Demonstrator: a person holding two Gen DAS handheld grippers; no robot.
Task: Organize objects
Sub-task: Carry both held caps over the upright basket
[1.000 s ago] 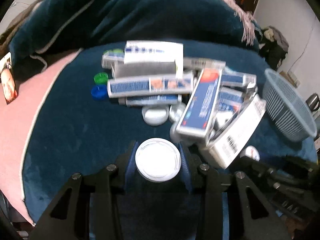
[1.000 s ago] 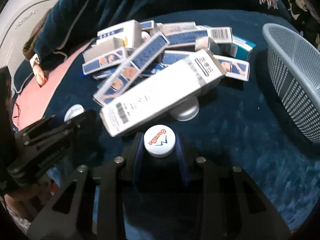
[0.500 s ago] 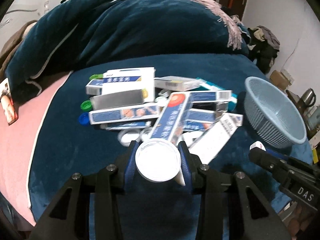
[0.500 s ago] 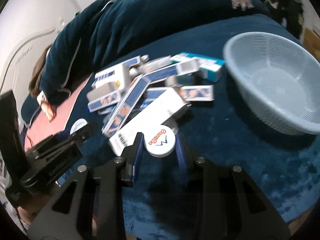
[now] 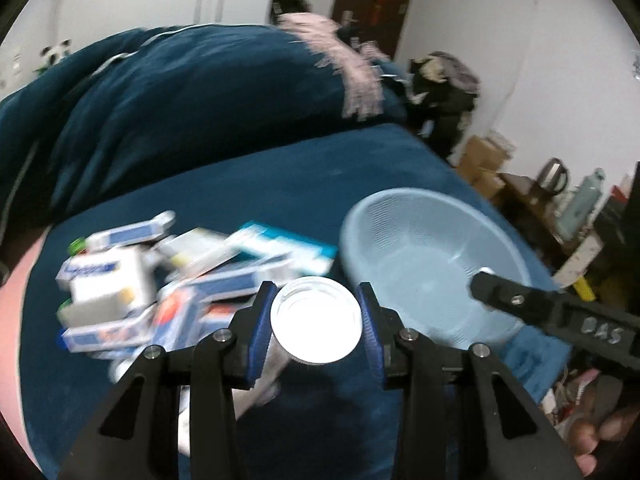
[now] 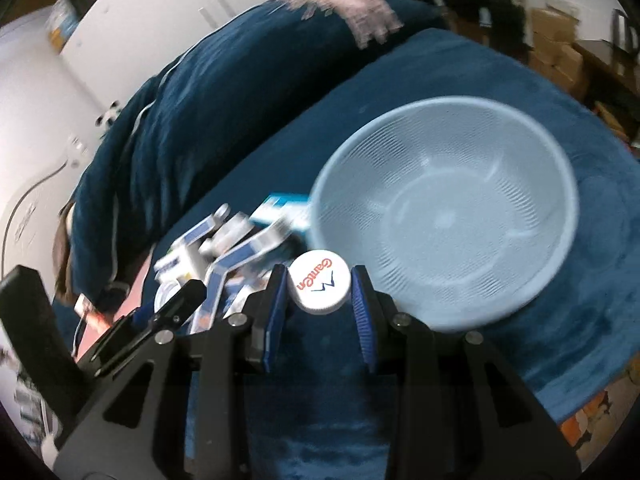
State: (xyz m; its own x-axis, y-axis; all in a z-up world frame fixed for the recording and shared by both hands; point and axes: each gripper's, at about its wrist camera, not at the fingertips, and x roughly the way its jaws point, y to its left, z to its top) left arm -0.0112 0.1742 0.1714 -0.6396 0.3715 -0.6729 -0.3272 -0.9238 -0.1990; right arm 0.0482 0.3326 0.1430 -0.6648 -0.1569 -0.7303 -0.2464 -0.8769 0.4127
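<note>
My left gripper [image 5: 316, 322] is shut on a large white lid [image 5: 316, 330], held above the blue blanket just left of the pale blue mesh basket [image 5: 404, 216]. My right gripper [image 6: 319, 288] is shut on a white bottle cap [image 6: 319, 286] with red lettering, held at the near left rim of the basket [image 6: 556, 168]. A pile of blue and white boxes [image 5: 120, 280] lies left of the basket; it also shows in the right wrist view [image 6: 224, 248]. The right gripper's tip [image 5: 520, 300] reaches over the basket in the left wrist view.
A dark blue blanket [image 5: 200, 92] is heaped behind the pile. A pink sheet [image 5: 12, 304] shows at the far left. Cardboard boxes [image 5: 484, 160] and a kettle [image 5: 554, 176] stand beyond the bed's right edge. The left gripper [image 6: 140, 328] shows at lower left in the right wrist view.
Both grippers have lifted and swung right from the pile toward the basket, each keeping its lid. The basket now fills much more of both views.
</note>
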